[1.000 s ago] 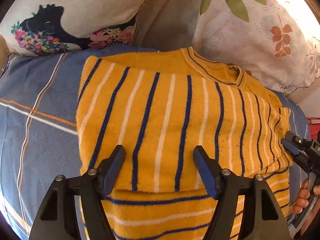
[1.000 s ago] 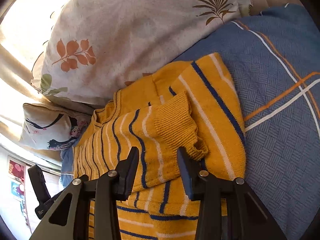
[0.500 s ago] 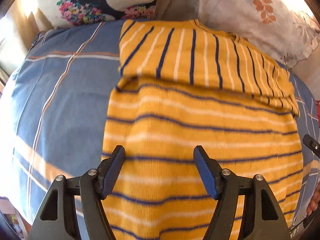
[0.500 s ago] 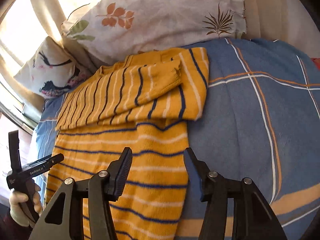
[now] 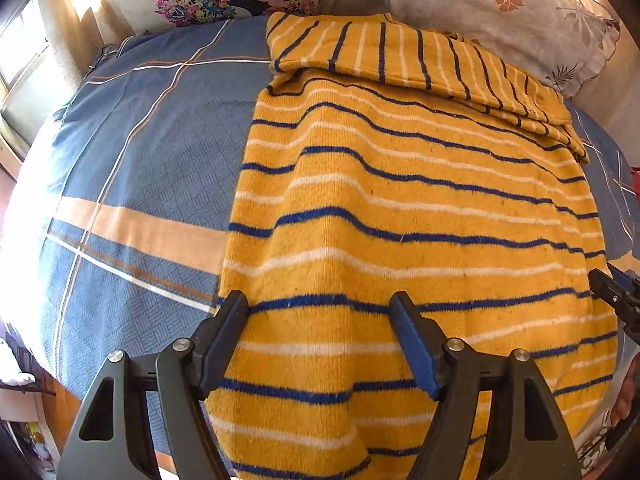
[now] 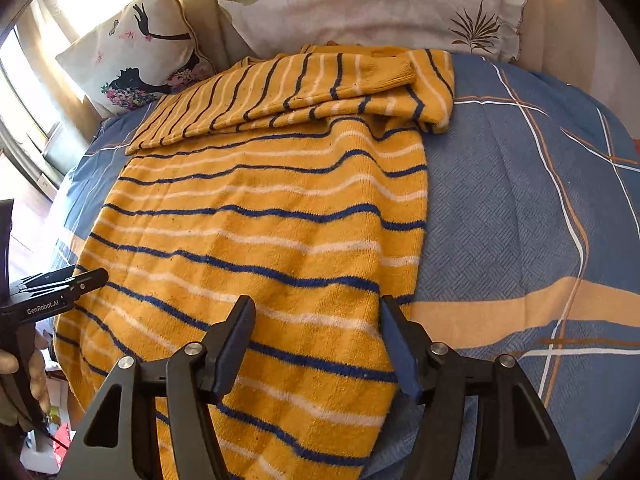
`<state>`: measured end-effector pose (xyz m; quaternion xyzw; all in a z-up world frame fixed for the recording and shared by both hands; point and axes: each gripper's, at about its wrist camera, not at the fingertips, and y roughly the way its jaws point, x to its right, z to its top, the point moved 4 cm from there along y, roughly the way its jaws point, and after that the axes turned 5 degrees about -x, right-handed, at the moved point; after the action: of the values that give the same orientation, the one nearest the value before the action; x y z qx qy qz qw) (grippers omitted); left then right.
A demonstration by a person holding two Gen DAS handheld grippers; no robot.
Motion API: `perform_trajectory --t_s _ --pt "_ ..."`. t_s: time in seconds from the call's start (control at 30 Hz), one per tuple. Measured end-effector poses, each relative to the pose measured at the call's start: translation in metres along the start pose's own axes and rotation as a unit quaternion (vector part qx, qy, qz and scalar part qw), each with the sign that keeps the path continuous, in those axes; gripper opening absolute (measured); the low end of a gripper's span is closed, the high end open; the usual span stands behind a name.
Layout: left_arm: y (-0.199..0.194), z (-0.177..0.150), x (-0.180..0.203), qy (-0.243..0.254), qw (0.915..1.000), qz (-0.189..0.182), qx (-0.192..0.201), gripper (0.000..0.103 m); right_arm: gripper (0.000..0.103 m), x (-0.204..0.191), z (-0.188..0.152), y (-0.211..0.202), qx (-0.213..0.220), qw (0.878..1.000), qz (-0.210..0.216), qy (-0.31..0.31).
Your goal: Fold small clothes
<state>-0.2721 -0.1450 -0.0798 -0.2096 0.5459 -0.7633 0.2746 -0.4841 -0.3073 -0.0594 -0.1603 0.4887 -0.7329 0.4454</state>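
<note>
A yellow sweater (image 5: 408, 216) with blue and white stripes lies flat on the bed, also in the right wrist view (image 6: 260, 232). Both sleeves are folded across its chest at the far end (image 6: 304, 88). Its hem hangs over the near bed edge. My left gripper (image 5: 318, 336) is open and empty above the sweater's lower left part. My right gripper (image 6: 316, 336) is open and empty above the sweater's lower right edge. The right gripper's tip shows at the right edge of the left wrist view (image 5: 616, 296); the left gripper shows at the left of the right wrist view (image 6: 52, 292).
A blue checked bedsheet (image 5: 132, 184) with orange and white lines covers the bed. A leaf-print pillow (image 6: 372, 4) and a cushion with a black figure (image 6: 132, 60) lean at the headboard. A window is on the left.
Both grippers have pulled back from the folded sleeves toward the hem end of the sweater. The sleeves stay folded across the chest. Both grippers remain open.
</note>
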Motion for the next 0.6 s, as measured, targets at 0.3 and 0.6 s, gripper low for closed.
perform_trajectory --t_s 0.3,0.6 --pt "-0.008 -0.024 -0.006 0.040 0.9988 -0.028 -0.002 0.074 0.067 -0.008 -0.027 -0.010 -0.004 0.999 -0.019 0.028" --pt "-0.017 -0.053 -0.034 0.060 0.9956 -0.065 -0.029 0.074 0.070 -0.016 -0.055 -0.020 -0.016 0.997 -0.052 0.058"
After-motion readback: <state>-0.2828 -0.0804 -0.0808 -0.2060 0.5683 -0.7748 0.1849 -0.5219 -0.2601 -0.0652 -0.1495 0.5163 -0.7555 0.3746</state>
